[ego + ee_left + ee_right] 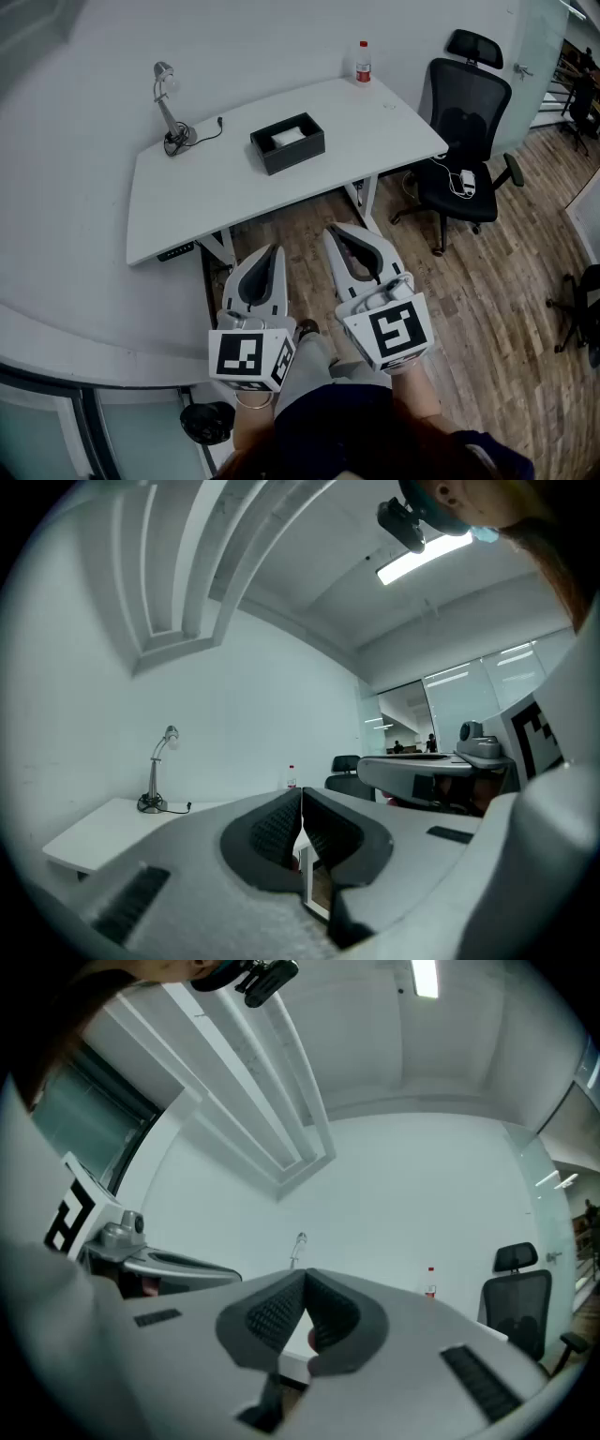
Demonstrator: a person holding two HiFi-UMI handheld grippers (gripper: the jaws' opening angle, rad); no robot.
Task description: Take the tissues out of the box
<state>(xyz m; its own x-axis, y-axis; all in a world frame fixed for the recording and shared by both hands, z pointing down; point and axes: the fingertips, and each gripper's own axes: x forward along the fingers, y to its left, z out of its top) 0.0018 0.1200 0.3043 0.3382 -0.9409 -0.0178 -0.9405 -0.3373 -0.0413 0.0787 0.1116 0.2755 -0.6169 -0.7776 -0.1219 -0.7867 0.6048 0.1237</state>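
The box (287, 142) of tissues (289, 137) is seen on the table (187, 192), well apart from the left gripper (275, 251) and right gripper (332, 231), both closed and empty; the bottle (363, 62) label cannot be read.

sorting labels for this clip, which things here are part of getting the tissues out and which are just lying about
For the job: black box on the desk, white tissues inside it, left gripper and right gripper, both with fingers shut, empty.
Just lying about: desk lamp, bottle, office chair.

Desk lamp (169, 111) on table (206, 192) left — bottle (363, 62) far corner — office chair (466, 117) beside.
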